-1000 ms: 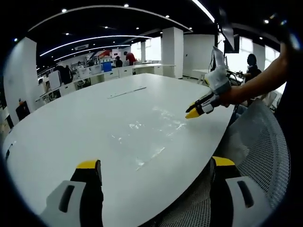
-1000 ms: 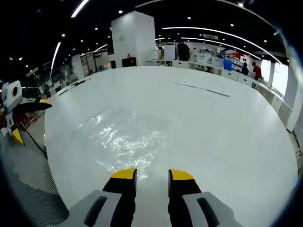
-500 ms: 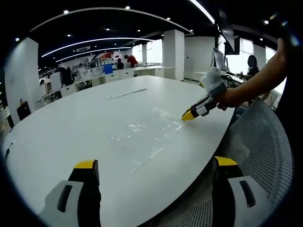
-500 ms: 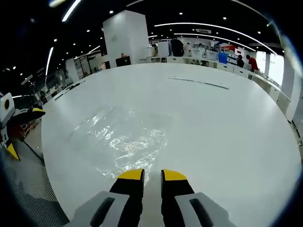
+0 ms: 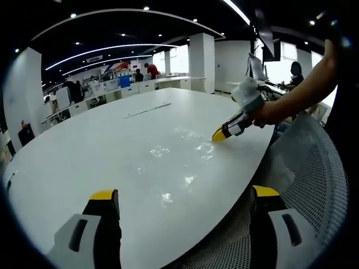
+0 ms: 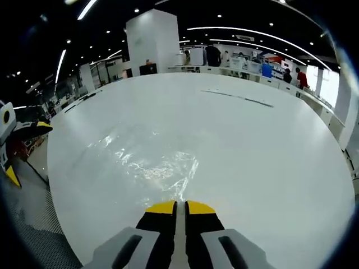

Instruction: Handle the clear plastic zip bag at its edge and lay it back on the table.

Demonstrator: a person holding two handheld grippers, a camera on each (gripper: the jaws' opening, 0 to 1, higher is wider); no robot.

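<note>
Bag [image 6: 148,162] flat on white table [image 6: 269,145], near edge at my right claw [image 6: 180,208]; jaws just narrowed from gap to pinch on bag edge, so grip looks made, lift next; left claw [image 5: 182,196] wide apart, idle off table rim

Open-plan office: desk rows [image 5: 129,87], ceiling light strips [image 5: 112,47].
</note>
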